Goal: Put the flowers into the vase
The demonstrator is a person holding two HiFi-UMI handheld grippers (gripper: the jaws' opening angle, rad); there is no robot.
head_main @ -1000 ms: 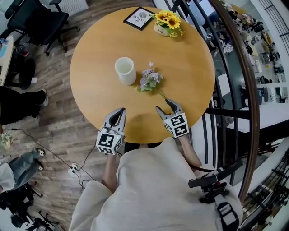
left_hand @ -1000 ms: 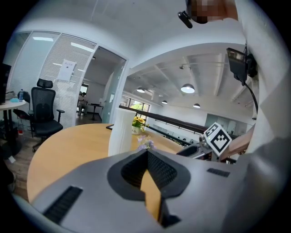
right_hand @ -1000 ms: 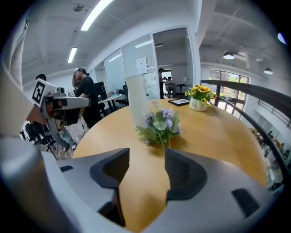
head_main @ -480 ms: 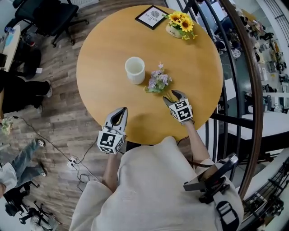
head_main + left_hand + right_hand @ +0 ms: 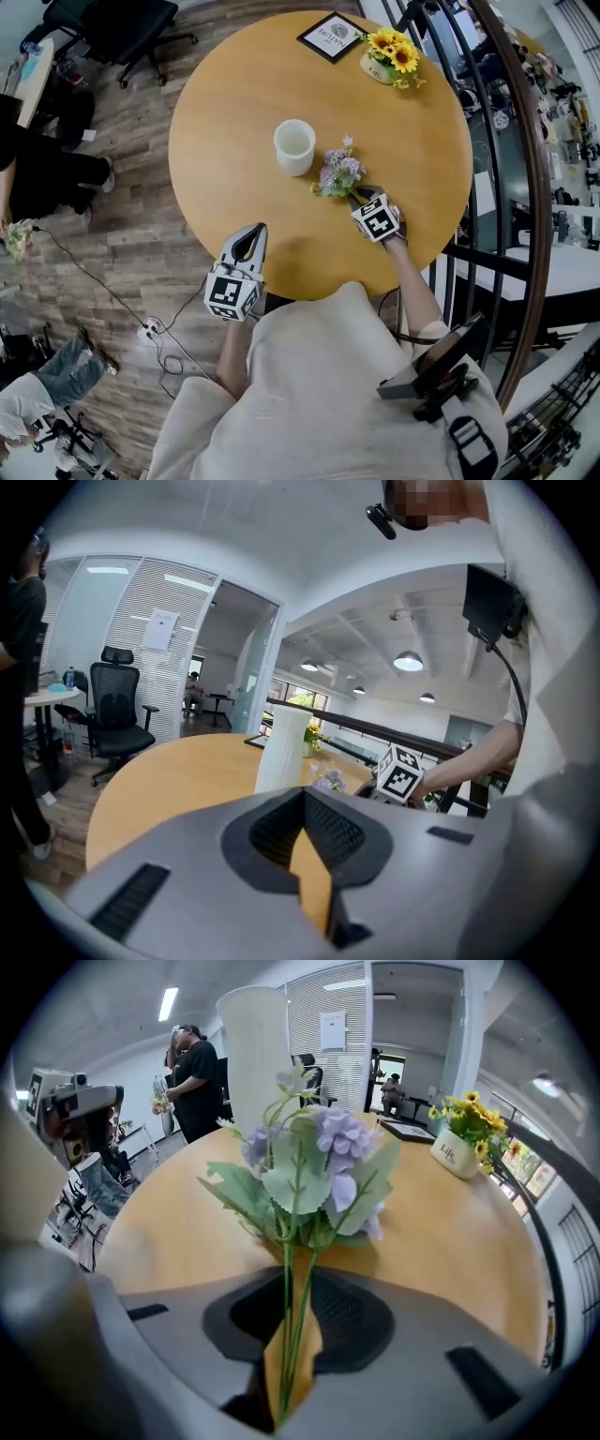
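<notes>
- Flowers (image 5: 339, 173): lilac blooms, green leaves, thin stems; lying beside the white vase (image 5: 294, 146).
- Right gripper (image 5: 364, 197): jaws have just been closing, clamped on the stems.
- Left gripper (image 5: 249, 232): jaws together, empty.
- Round wooden table (image 5: 244, 103); plank floor (image 5: 141, 244).

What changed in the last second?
The right gripper moved forward and down to the bunch of purple artificial flowers, and its jaws have just been closing; they now pinch the green stems. The flowers still lie on the round wooden table beside the white cylindrical vase. The left gripper stayed at the table's near edge, shut and empty.
</notes>
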